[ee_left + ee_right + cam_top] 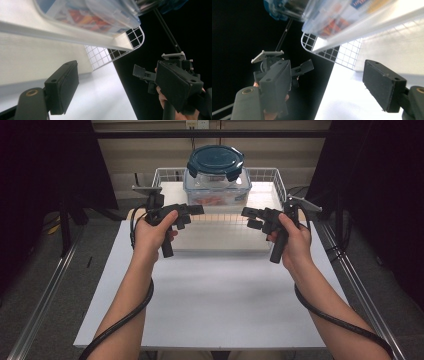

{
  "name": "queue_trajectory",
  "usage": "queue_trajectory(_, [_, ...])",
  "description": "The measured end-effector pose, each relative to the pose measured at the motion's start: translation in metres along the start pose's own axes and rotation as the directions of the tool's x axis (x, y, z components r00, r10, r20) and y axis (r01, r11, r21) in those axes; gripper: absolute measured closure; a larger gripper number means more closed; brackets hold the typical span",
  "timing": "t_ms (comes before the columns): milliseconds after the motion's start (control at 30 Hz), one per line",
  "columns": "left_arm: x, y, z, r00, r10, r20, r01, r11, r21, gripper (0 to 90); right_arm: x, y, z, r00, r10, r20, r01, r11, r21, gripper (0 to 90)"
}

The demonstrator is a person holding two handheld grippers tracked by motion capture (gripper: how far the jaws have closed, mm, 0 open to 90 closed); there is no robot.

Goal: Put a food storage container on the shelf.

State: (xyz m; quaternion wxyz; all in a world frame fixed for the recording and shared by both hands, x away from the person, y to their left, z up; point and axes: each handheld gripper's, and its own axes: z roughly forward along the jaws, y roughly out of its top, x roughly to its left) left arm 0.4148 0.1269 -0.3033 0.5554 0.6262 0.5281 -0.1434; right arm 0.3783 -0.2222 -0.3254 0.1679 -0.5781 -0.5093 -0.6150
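Note:
A clear plastic container (217, 187) with a dark teal lid (215, 161) stands inside a white wire basket (277, 180) at the back of the table. Something red-orange lies inside it. My left gripper (189, 216) and right gripper (251, 218) hover just in front of the basket's near edge, their tips pointing at each other across a gap. In the left gripper view my left gripper (120, 87) is open with nothing between its jaws, and the container (100, 17) sits above. In the right gripper view my right gripper (329, 85) is open too, below the container (332, 17).
The white table (215, 295) stretches toward the person, whose forearms reach over it. Metal rails (45, 295) run along both sides, with dark curtains beyond. The basket's mesh (100, 56) reaches close to the table's side edge.

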Motion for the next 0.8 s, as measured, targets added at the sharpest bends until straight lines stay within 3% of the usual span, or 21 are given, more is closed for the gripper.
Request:
queue_trajectory(133, [0.006,-0.007,0.001,1.0,-0.008,-0.001,0.008,1.0,0.004,19.0,-0.008,-0.005,-0.004,0.9997,-0.019,0.012,0.019,1.0,0.003,22.0])
queue_trajectory(400, [0.023,-0.026,0.001,0.9999,-0.015,-0.002,0.015,0.9998,0.016,18.7,-0.026,-0.017,-0.011,0.9995,-0.013,0.029,0.013,1.0,0.012,21.6])
queue_trajectory(800, [0.045,-0.045,0.004,0.9997,-0.025,-0.002,0.025,0.9993,0.029,18.2,-0.05,-0.036,-0.008,0.9989,-0.01,0.046,0.008,0.999,0.035,20.8])
